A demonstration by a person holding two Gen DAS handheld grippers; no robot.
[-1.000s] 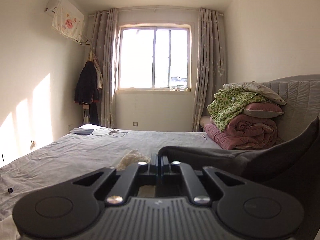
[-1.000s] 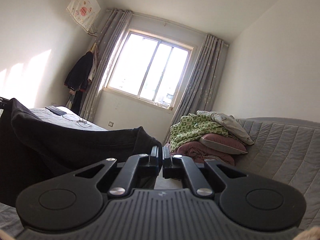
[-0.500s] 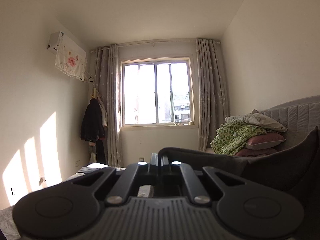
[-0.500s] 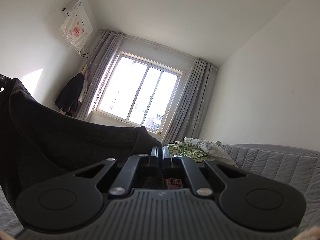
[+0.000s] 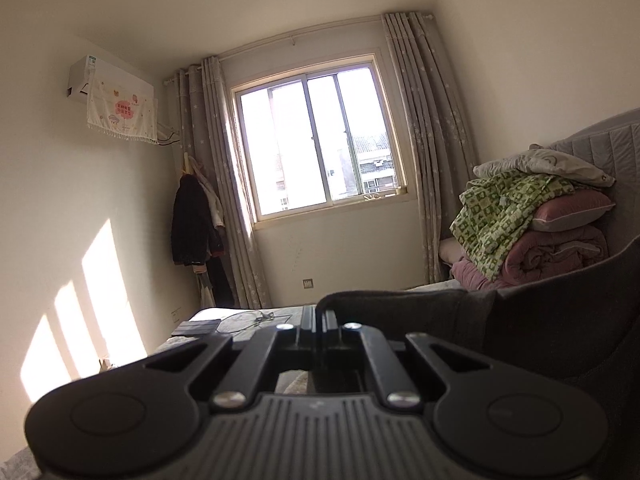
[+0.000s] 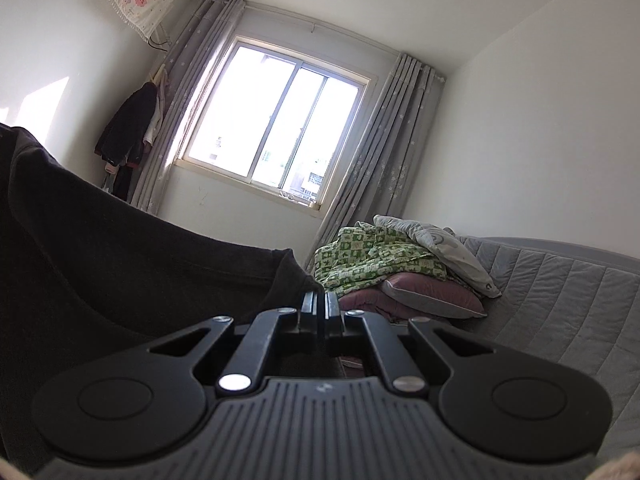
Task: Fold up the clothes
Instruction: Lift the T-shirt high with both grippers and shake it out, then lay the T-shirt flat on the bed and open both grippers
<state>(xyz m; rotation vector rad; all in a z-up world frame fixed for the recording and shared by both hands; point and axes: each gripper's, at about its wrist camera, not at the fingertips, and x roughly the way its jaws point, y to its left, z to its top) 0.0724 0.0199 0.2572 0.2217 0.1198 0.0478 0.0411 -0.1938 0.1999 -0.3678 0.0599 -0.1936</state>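
A dark grey garment hangs stretched in the air between my two grippers. My left gripper is shut on one top corner of it, and the cloth runs off to the right in the left wrist view. My right gripper is shut on the other top corner, with the dark grey garment spreading left and down in the right wrist view. Both cameras point above the bed toward the window. The garment's lower part is hidden below the grippers.
A stack of folded quilts and pillows leans on the grey padded headboard at right. A dark tablet and a cable lie at the bed's far end. Coats hang by the curtains.
Both grippers tilted up with the garment, then came partly back down, so the bed's far end and the quilt stack show again. Both grips stay the same.
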